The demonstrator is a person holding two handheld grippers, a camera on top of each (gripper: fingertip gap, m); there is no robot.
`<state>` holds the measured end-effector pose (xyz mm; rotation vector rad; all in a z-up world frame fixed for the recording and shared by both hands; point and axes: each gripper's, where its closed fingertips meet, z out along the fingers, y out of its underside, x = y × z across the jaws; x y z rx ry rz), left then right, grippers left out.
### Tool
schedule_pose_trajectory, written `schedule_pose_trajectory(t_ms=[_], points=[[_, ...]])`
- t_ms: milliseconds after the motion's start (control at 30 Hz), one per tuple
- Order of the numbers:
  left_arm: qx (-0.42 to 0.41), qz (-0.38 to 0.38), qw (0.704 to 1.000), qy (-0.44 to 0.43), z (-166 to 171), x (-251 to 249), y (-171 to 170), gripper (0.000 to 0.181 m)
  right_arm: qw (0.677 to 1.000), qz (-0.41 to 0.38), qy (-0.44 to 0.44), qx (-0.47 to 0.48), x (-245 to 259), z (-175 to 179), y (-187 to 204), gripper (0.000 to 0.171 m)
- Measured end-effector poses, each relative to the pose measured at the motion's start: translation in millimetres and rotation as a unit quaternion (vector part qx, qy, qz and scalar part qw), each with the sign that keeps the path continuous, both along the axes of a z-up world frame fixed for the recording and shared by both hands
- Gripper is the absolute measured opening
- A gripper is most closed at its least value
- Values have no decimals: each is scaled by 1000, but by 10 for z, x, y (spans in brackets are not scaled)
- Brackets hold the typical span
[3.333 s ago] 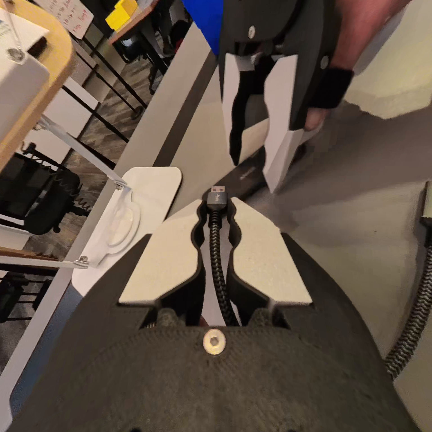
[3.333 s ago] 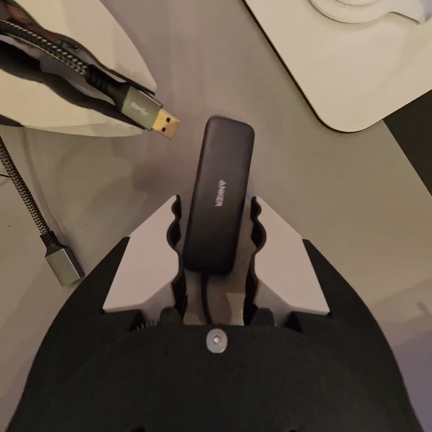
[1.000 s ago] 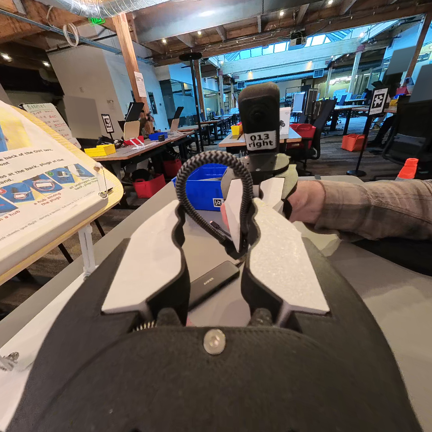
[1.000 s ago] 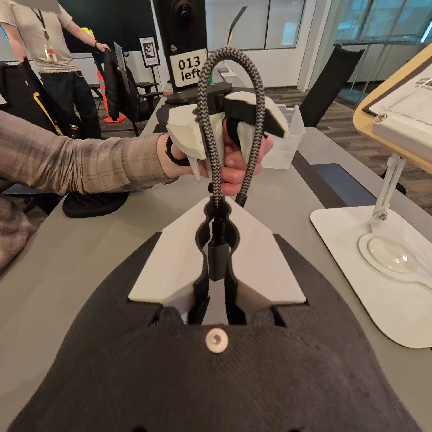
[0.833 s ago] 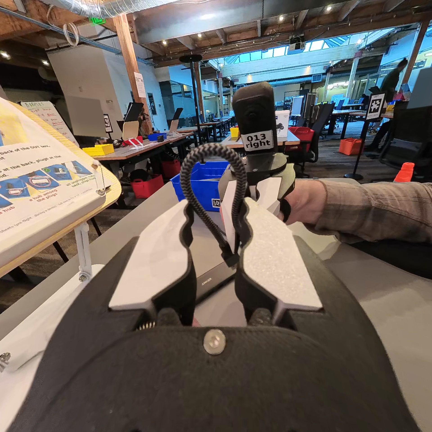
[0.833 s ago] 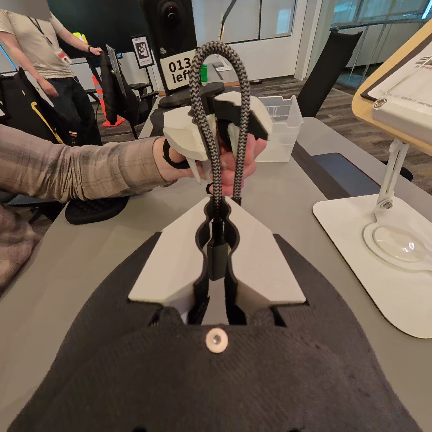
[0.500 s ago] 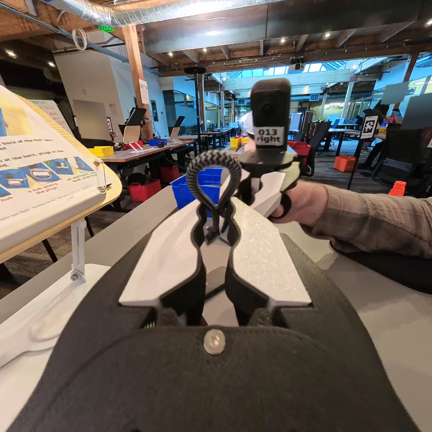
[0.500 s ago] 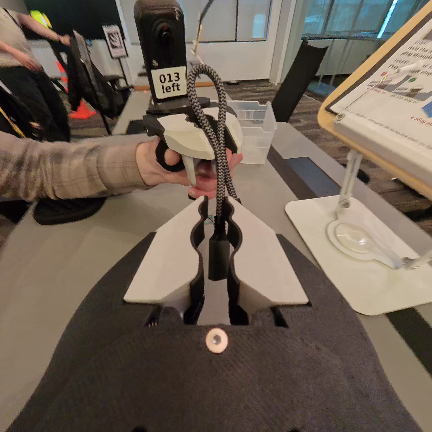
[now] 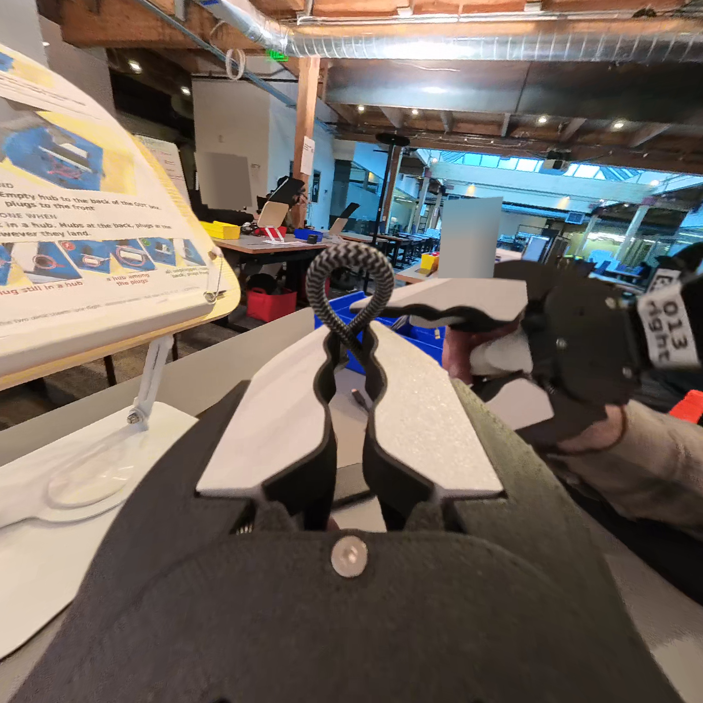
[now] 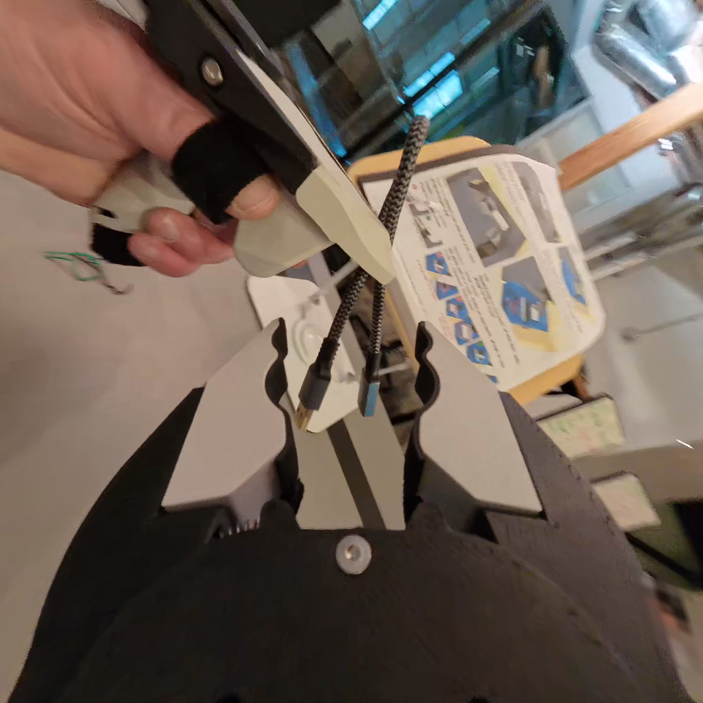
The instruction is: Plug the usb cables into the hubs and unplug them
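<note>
A braided black-and-white USB cable (image 9: 350, 281) is folded into a loop. My left gripper (image 9: 348, 338) is shut on both strands where they cross, and the loop stands above its tips. In the right wrist view the left gripper (image 10: 376, 262) holds the cable (image 10: 403, 167) from the upper left. The two plugs, one gold-tipped (image 10: 312, 392) and one grey (image 10: 369, 395), hang free. My right gripper (image 10: 348, 338) is open and empty, with both plugs dangling between its fingers without touching them. It shows turned on its side in the left wrist view (image 9: 449, 304). A black hub (image 9: 348, 485) lies on the table below.
An instruction board on a white stand (image 9: 95, 236) is at the left, also in the right wrist view (image 10: 494, 266). A blue bin (image 9: 414, 331) stands behind the grippers. A small dark plug (image 9: 359, 397) and a bit of green wire (image 10: 83, 266) lie on the grey table (image 10: 114, 380). The tips of both grippers are at nearly the same place.
My right gripper has let go of the plug, opened and rolled onto its side. My left gripper has shut on the folded cable, and both plugs now hang free.
</note>
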<state>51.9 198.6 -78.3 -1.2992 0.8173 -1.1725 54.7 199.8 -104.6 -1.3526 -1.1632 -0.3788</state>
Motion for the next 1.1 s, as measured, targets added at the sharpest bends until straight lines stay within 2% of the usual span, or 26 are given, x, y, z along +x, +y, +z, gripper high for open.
schedule_pose_trajectory(t_ms=[100,167,233,300,400,500,633,733,867,1033,1100], points=[[3,-1,1000,2,25,99,-108,12,997,-58,-29,39,35,-34,95,57],[14,4,1000,5,26,152,-163,12,993,-82,-47,67,73,-28,125,45],[33,4,999,14,8,166,-187,12,993,-81,-40,76,108,13,117,29],[55,-6,998,16,13,159,-218,12,998,-50,-12,45,91,29,80,21],[103,-13,994,43,-8,153,-265,12,999,17,8,-34,10,-59,-19,32],[148,-20,986,72,-46,162,-320,11,992,68,32,-105,11,-94,-135,34],[158,-14,985,68,-15,185,-348,11,993,57,23,-96,51,-60,-141,25],[171,-7,983,70,4,183,-363,10,996,42,21,-80,47,-49,-115,5],[167,-8,984,60,34,174,-367,10,995,44,36,-85,35,-25,-130,3],[162,-7,985,58,62,182,-364,12,983,75,96,-139,7,-39,-161,2],[167,-7,984,54,92,162,-366,20,978,82,111,-154,16,-43,-165,2]])
